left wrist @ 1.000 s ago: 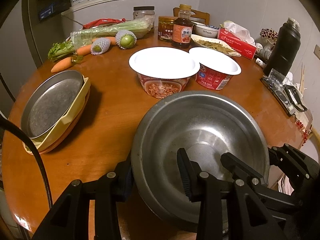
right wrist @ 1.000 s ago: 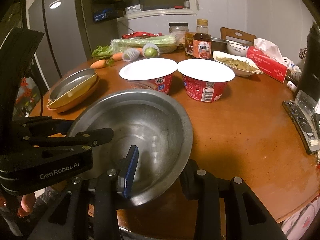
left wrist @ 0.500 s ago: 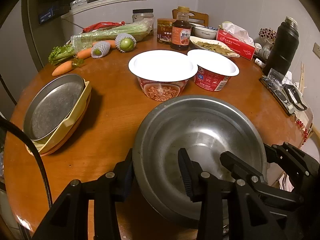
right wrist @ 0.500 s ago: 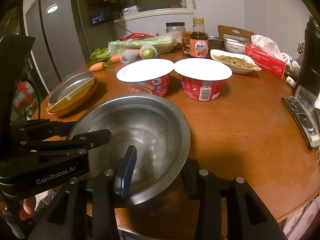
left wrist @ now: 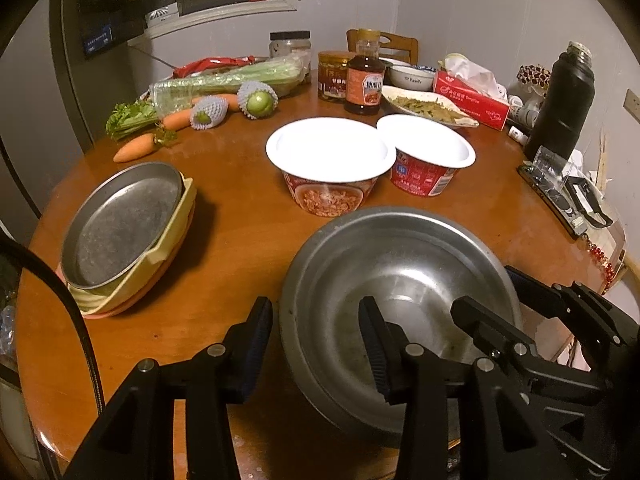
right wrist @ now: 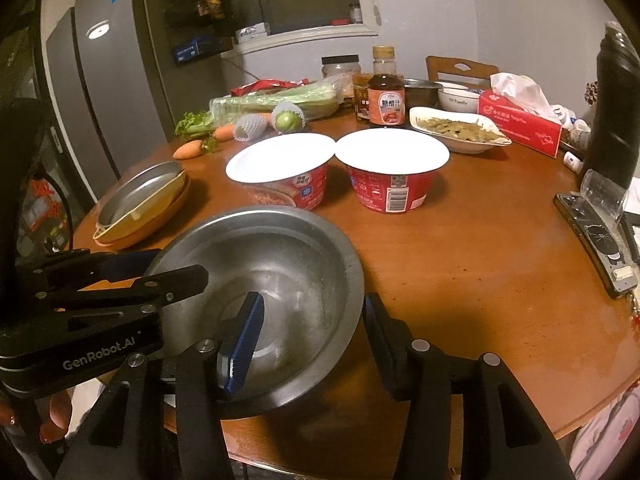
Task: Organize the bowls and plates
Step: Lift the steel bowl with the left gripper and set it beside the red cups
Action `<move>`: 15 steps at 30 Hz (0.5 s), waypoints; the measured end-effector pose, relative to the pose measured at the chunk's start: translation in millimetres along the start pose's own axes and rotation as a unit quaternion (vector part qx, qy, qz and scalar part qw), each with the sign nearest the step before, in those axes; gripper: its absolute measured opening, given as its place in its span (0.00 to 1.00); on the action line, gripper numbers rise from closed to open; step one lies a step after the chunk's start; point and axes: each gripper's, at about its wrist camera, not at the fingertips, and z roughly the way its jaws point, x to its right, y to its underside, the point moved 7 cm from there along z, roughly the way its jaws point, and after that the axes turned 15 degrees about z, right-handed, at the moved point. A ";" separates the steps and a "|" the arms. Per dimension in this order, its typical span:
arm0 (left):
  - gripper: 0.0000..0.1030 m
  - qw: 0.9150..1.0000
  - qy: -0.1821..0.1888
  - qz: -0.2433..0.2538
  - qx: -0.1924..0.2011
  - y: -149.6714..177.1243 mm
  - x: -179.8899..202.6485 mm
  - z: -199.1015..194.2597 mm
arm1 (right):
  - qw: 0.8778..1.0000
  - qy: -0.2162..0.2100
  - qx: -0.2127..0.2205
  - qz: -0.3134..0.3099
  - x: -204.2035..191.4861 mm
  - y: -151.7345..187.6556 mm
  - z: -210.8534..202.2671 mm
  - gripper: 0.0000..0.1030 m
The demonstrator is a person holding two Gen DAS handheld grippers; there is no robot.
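L gripper (left wrist: 316,344) straddles the near-left rim of the steel bowl (left wrist: 400,280), one finger outside the wall, the other inside; jaws are opening, rim between them w/ a visible gap at the outer pad, so no clamp. R gripper (right wrist: 312,340) does the same at the bowl's near-right rim, blue-padded finger inside, other finger outside on the table (right wrist: 480,260) side; its jaws are opening too, rim between, pads off the metal. In the R view the L gripper's body enters from 9 o'clock over the bowl's left edge. Bowl sits upright on the round wooden table at its near edge, approx 6 o'clock of the tabletop. Plate stack (left wrist: 124,232) lies at 9 o'clock of the bowl, well apart: steel pan on top, yellow dish under it, orange one at bottom. Two lidded noodle cups (left wrist: 332,164) stand side by side at 12 o'clock, nearer one just beyond the bowl's far rim. Carrots (left wrist: 136,148) and celery at 11 o'clock, black flask (left wrist: 560,100) at 2 o'clock.
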 end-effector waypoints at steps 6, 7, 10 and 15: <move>0.45 1.000 -0.006 -0.012 0.020 -6.0 -14.4 -14.3 | 1.000 -0.010 0.014 0.014 -0.3 -8.8 -11.0 0.52; 0.45 1.000 -0.007 -0.015 0.023 -7.6 -17.8 -16.2 | 1.000 -0.013 0.016 0.018 -0.9 -11.3 -13.3 0.52; 0.45 0.999 -0.006 -0.023 0.028 -12.0 -24.2 -19.2 | 0.999 -0.022 0.018 0.022 -5.8 -17.0 -17.3 0.52; 0.45 0.999 -0.001 -0.030 0.037 -16.1 -29.8 -21.7 | 0.999 -0.030 0.018 0.025 -13.8 -25.0 -17.8 0.52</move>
